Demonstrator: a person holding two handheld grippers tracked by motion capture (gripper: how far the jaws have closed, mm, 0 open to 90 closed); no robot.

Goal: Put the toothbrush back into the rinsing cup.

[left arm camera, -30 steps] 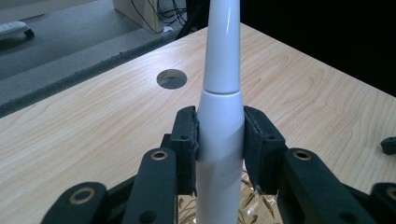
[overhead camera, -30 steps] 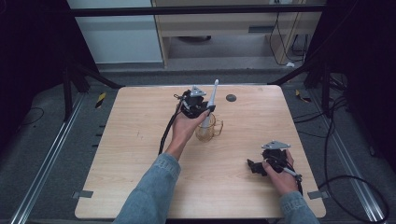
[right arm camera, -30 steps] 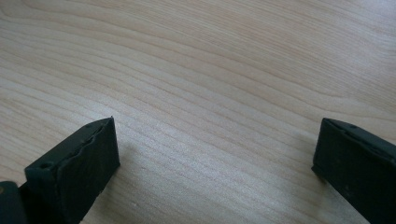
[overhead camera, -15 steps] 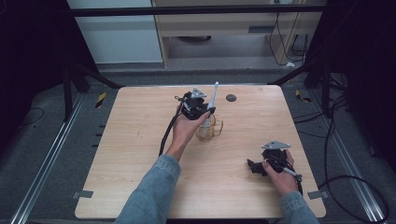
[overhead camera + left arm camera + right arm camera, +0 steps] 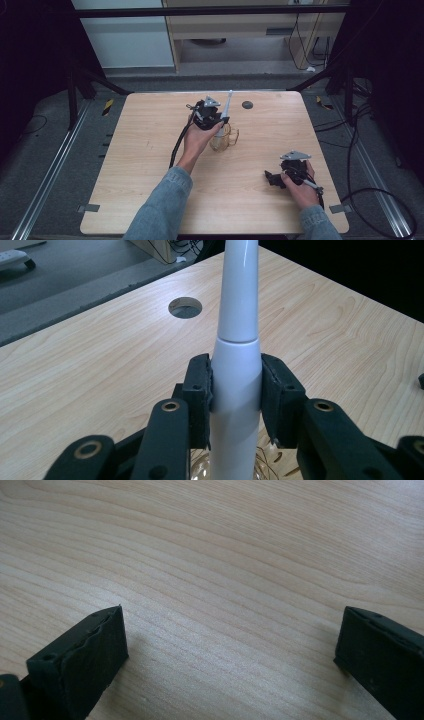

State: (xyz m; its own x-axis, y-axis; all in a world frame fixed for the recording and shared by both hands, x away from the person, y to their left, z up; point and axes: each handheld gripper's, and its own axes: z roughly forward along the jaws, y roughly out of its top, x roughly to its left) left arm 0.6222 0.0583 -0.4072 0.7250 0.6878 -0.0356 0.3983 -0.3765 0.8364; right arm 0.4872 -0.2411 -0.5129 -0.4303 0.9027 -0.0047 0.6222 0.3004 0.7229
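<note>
Gripping a white, tapered plastic handle, the left gripper is positioned over the far centre of the light wooden table. Its two black jaws are closed against opposite sides of the handle, just below a seam where the handle narrows to a slimmer upper section. In the high view the handle stands nearly upright, tilted slightly to the right, with its upper end pointing away from the table surface. Directly below the jaws is a clear glass jar that appears to contain thin, warm-coloured wire strands; it rests on the table just right of the left hand. The lower end of the handle is hidden behind the jaws, so whether it reaches into the jar cannot be determined. A round dark hole is set in the table surface, to the far right of the jar.

The right gripper lies low at the near right of the table, well apart from the jar, held by the right hand. Its jaws are spread wide with bare wood grain between them; they hold nothing. A black cable trails from the left gripper along the forearm in a blue denim sleeve.
</note>
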